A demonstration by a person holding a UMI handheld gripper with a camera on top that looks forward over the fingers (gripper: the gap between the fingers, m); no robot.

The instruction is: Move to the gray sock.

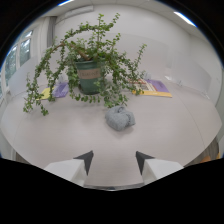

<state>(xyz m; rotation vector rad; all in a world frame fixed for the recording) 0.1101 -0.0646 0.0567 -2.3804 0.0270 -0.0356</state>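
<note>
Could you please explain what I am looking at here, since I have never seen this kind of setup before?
This is one wide-angle picture from a camera riding on a hand-held gripper; no robot arm is involved. The two dark tips at the bottom are its fingers, standing open with nothing between them. They point across a pale table. Just ahead of them lies a crumpled gray sock, the thing to be approached. Beyond it stands a potted plant with trailing branches, and flat papers lie past it. Nothing is held.

Gray sock (119,119), crumpled into a ball, on pale table, beside potted plant
</note>
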